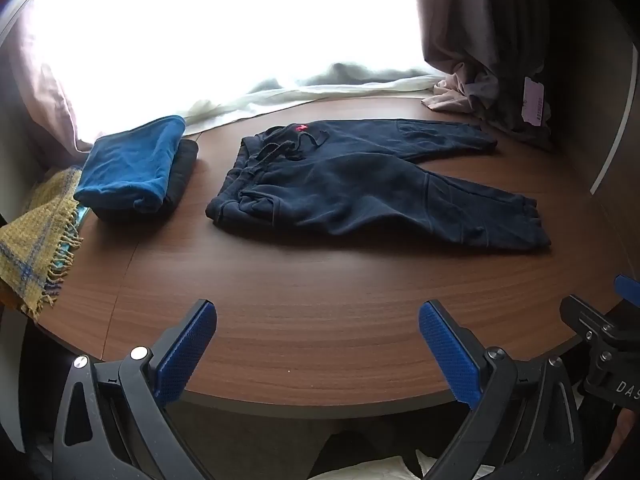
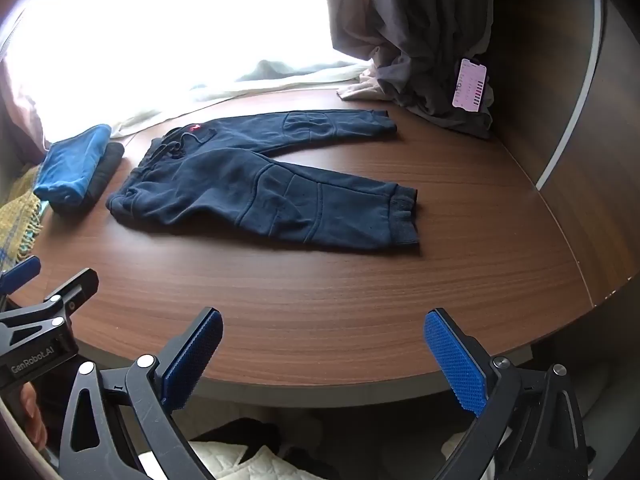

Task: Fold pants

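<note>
Left wrist view: the left gripper (image 1: 318,344) hangs over the near edge of the wooden table (image 1: 320,300), its blue pads spread wide with nothing between them. The navy pants (image 1: 360,188) lie flat and unfolded mid-table, waistband to the left, both legs running right and splayed apart. Just left of the waistband sits a stack of folded clothes (image 1: 136,168), a blue piece on a dark one, and beside that a yellow fringed blanket (image 1: 32,240) drapes off the edge. Part of the right gripper shows at the far right. Right wrist view: the right gripper (image 2: 322,350) also hovers at the near edge, pads wide apart and holding nothing, well short of the pants, whose near cuff (image 2: 402,216) points right. A grey curtain (image 2: 420,40) with a pink tag (image 2: 469,85) bunches on the table's far right corner.
</note>
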`<state>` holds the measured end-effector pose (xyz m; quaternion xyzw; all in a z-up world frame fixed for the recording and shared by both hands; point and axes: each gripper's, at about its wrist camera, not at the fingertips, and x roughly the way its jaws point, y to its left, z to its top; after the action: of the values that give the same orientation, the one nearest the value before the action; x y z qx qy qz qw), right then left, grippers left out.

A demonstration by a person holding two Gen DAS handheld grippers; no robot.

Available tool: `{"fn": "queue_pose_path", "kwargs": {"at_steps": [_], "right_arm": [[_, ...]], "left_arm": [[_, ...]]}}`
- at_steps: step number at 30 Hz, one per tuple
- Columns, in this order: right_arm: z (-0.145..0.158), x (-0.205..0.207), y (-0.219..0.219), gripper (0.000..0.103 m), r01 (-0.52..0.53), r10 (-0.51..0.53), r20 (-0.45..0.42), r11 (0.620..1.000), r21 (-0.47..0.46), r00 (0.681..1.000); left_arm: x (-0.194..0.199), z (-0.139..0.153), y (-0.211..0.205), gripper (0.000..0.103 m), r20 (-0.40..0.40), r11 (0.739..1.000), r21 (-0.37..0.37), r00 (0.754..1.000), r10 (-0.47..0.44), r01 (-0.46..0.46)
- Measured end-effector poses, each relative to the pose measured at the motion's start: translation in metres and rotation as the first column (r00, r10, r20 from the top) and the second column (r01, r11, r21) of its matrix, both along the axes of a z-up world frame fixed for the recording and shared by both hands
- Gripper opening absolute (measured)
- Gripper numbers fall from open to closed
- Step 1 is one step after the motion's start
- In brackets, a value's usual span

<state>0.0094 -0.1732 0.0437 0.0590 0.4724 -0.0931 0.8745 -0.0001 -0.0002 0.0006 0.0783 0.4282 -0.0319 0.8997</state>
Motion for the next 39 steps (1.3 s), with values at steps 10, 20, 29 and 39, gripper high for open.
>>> {"fn": "queue_pose_path", "kwargs": {"at_steps": [10,20,29,39], "right_arm": [[0.000,0.002,0.000,0.102,0.001,-0.001,-0.001,1.000,-0.003,1.000],[0.001,0.003,0.001,0.102,0.001,-0.001,0.001,1.000,-0.008,1.000],[0.001,0.004,0.001,0.102,0.000,0.000,0.003,1.000,-0.006,1.000],[0.001,0.004,0.002,0.102,-0.002,0.002,0.004,1.000,-0.007,1.000]], "left_arm": [[0.005,0.003,-0.003,0.103,0.031,1.000,-0.010,0.999,0.011,-0.011],[0.003,0.002,0.006,0.103,0.027,1.000,-0.023,1.000,0.004,-0.003],[0.004,0.003,0.005,0.103,0.022,1.000,-0.024,1.000,-0.002,0.003],[0.004,0.004,0.006,0.103,0.024,1.000,-0.026,1.000,0.001,0.000]]}}
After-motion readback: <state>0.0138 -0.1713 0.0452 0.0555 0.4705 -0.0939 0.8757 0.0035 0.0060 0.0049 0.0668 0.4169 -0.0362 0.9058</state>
